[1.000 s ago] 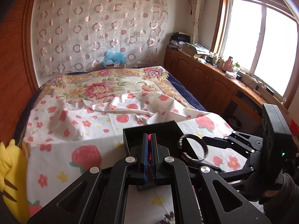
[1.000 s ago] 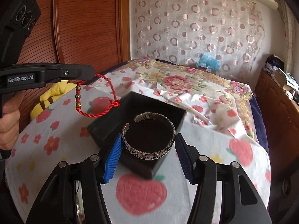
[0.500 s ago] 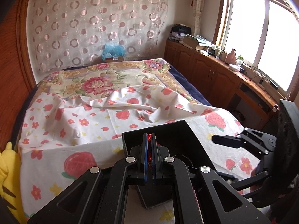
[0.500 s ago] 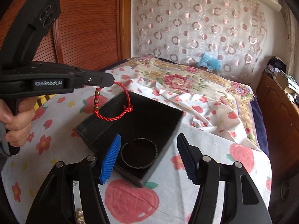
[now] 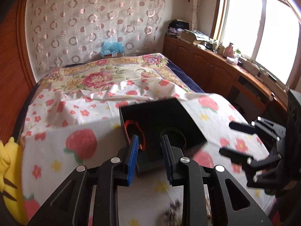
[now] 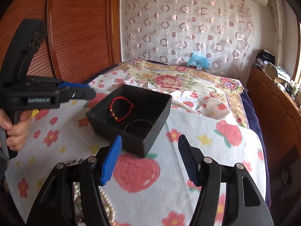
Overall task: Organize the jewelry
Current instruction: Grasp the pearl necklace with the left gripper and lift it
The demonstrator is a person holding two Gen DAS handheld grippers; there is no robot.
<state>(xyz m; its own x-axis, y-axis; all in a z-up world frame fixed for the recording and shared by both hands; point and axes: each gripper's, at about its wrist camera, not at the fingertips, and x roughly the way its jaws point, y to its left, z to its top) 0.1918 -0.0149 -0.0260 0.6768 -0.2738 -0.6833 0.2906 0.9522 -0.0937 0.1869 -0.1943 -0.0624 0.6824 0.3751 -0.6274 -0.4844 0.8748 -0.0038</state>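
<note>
Opening its jaws, your left gripper (image 5: 149, 146) holds nothing; the red cord bracelet (image 6: 121, 111) lies inside the black box (image 6: 158, 120) on the bed (image 6: 205, 135), beside the metal bangle (image 6: 139, 125). Your right gripper (image 6: 150, 160) gapes wide, empty.

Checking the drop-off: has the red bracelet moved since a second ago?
Yes. The red bracelet went from hanging at the left gripper, above the black box, down onto the box floor; jaws opening, empty.
</note>
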